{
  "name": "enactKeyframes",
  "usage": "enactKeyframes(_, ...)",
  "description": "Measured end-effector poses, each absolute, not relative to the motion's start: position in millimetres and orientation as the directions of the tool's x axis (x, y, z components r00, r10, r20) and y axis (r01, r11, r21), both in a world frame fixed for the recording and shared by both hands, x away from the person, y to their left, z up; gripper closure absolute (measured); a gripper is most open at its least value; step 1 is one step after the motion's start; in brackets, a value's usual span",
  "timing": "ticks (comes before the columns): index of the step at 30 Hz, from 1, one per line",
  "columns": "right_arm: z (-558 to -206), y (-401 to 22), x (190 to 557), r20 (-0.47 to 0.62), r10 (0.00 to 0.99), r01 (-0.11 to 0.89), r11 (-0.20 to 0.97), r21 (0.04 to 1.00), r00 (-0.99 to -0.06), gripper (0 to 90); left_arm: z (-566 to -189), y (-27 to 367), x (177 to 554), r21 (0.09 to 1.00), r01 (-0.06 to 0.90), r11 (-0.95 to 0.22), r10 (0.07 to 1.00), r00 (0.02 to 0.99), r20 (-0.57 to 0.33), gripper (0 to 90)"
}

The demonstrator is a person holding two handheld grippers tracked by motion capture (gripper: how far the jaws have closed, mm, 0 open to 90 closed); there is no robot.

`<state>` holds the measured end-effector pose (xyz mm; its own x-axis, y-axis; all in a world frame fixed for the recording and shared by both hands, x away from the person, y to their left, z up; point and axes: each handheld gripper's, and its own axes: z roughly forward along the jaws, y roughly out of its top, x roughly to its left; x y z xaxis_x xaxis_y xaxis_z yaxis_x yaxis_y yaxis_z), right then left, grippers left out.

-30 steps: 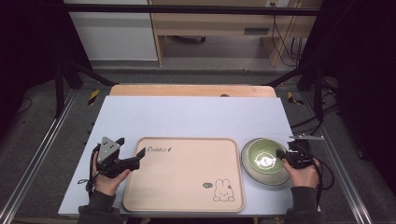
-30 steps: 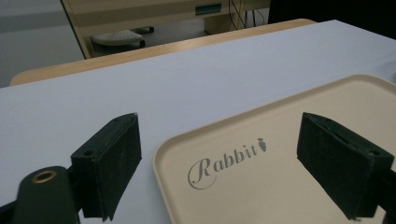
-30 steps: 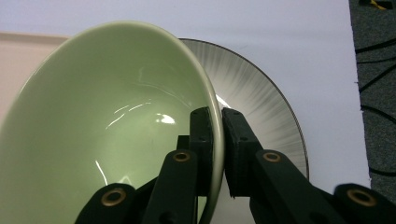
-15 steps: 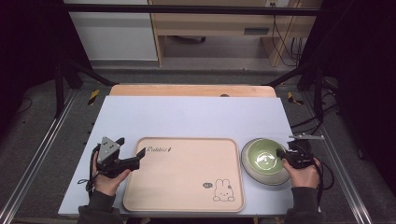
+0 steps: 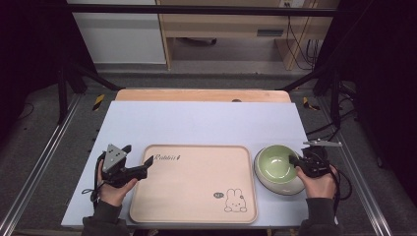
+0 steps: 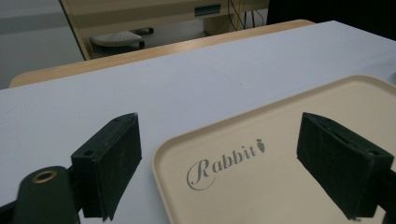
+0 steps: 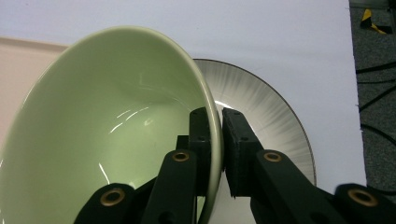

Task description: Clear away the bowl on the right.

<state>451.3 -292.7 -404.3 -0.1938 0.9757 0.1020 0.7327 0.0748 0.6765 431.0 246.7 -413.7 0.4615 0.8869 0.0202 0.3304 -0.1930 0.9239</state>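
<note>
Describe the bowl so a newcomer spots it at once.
Start at the big beige tray with the rabbit drawing, then look just past its right edge. There the green bowl sits over a ribbed plate, its rim pinched by the right gripper; nothing else here is green.

Script word: "Rabbit" in grey cursive, with a small carrot mark after it, at a corner of the tray (image 6: 280, 186).
Drawing: a rabbit outline at the tray's opposite corner, seen in the high view.
Round mark: a small dark badge beside the rabbit, possibly lettered, too small to read.
</note>
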Motion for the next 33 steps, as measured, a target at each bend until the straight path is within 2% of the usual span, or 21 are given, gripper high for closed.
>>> enactKeyframes(14,-392,-273,446,0.109,0.955,0.699,0.121,0.705,-0.275,82.8,-412,246,430,0.924,0.328,-0.196,0.885,0.465,0.023,13.6)
enactKeyframes(33,-372,-246,446,0.116,0.940,0.661,0.134,0.738,-0.320,82.8,-410,242,428,0.927,0.315,-0.202,0.877,0.480,0.027,13.6)
